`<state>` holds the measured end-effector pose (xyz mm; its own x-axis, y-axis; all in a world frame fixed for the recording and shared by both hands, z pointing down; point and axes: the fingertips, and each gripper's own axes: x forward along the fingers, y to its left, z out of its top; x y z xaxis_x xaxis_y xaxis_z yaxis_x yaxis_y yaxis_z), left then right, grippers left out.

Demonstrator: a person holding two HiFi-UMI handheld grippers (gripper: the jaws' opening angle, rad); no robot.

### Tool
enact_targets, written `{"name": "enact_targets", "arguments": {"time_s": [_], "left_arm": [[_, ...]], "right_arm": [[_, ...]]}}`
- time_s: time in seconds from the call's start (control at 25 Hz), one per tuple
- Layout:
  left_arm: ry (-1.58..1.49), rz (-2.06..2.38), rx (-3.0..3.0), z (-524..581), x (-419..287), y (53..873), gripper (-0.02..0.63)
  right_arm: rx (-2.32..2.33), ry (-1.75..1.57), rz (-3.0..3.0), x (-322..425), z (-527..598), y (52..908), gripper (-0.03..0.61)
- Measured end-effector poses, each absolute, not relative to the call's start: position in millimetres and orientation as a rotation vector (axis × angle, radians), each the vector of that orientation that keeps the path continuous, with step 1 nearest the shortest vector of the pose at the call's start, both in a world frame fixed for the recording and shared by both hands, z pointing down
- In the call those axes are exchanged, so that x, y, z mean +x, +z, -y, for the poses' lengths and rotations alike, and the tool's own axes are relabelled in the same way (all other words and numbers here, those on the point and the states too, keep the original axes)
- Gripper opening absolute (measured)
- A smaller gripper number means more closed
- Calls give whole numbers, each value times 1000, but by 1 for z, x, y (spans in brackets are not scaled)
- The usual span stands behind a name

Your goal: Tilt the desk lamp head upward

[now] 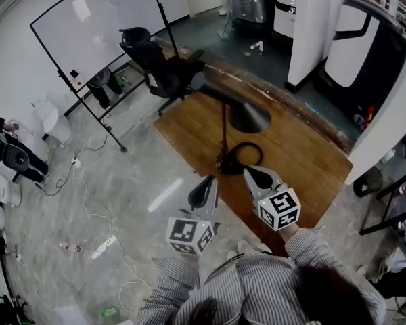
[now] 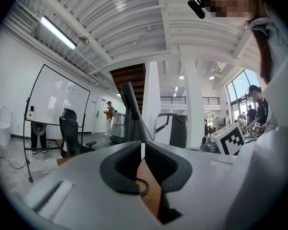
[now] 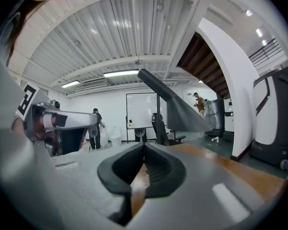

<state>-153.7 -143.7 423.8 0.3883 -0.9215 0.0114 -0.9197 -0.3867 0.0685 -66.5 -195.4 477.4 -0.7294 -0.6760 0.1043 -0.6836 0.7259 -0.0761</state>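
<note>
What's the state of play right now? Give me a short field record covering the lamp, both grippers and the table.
lamp: black desk lamp standing upright on the brown wooden table
lamp head: black cone-shaped lamp head, opening facing down, untouched
left gripper: left gripper jaws shut, nothing between them, apart from the lamp
right gripper: right gripper jaws shut, empty, just short of the lamp's foot
behind table: black office chair
task status: tilt not yet begun

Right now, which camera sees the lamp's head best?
The right gripper view: the lamp head appears large, from the side. The head view shows it small, from above. The left gripper view shows only a dark narrow part.
</note>
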Motion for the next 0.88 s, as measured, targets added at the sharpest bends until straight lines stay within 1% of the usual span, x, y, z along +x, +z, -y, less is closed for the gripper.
{"name": "enact_targets", "arguments": {"time_s": [0.28, 0.4, 0.56, 0.72, 0.88], "left_arm": [[38, 1739, 2688, 183, -165, 393, 21], [117, 1745, 2751, 200, -168, 377, 32], [285, 1768, 2847, 221, -175, 356, 73], [523, 1793, 2966, 241, -182, 332, 115], [732, 1781, 3080, 256, -181, 306, 131]], "right_arm": [[1082, 99, 2828, -97, 245, 487, 2], [1121, 108, 2808, -106, 268, 491, 17], [1124, 126, 2797, -120, 292, 498, 23], [1133, 148, 2762, -130, 310, 511, 29], [1129, 169, 2730, -135, 320, 525, 72]]}}
